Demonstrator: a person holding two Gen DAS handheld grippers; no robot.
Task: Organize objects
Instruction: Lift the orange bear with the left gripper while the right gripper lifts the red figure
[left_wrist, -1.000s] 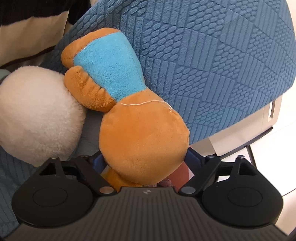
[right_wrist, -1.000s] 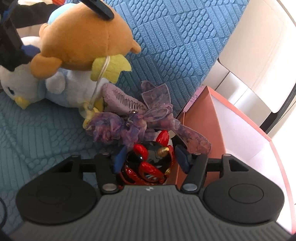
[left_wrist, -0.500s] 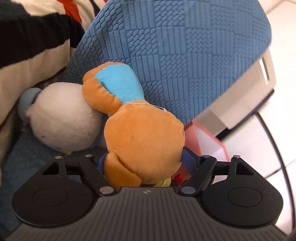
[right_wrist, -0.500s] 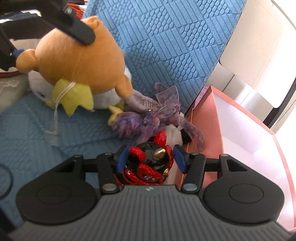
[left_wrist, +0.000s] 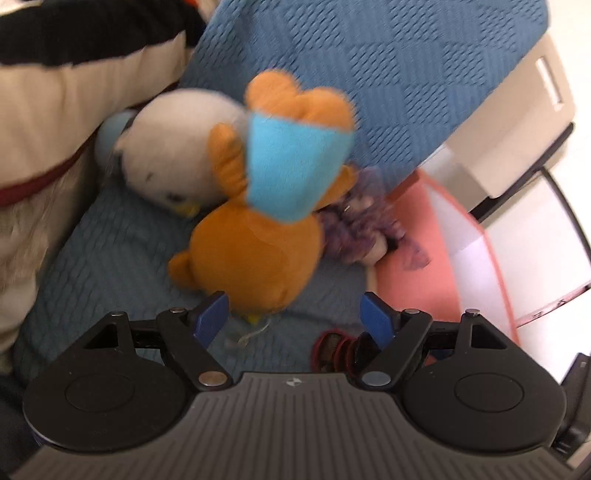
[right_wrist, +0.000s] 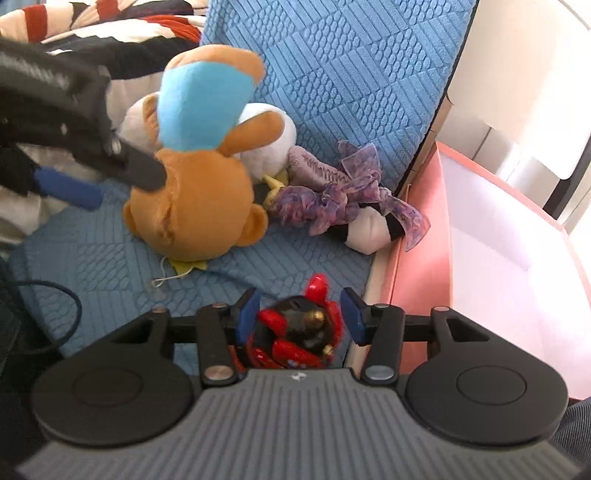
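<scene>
The orange plush bear with a light-blue shirt (left_wrist: 258, 229) lies head-down on the blue quilted seat cushion (right_wrist: 110, 266), leaning against the white round plush toy (left_wrist: 173, 147) and just beside the purple frilly ribbon toy (right_wrist: 328, 199). It looks unsteady there: a nudge could tip it onto the ribbon toy or off the cushion edge toward the pink open box (right_wrist: 498, 236). The blur suggests it is moving, so where it settles is uncertain.

The left hand-held gripper (left_wrist: 295, 319) is spread wide, its blue pads clear of the bear and holding nothing; one pad sits just beside the bear's head, so a careless move could snag it.

The right hand-held gripper (right_wrist: 299, 319) has its jaws around a red and black toy figure (right_wrist: 295, 332). The pads seem slightly off its sides, so I cannot tell whether the grip is firm. If loose, the toy figure could slip onto the cushion short of the box.
</scene>
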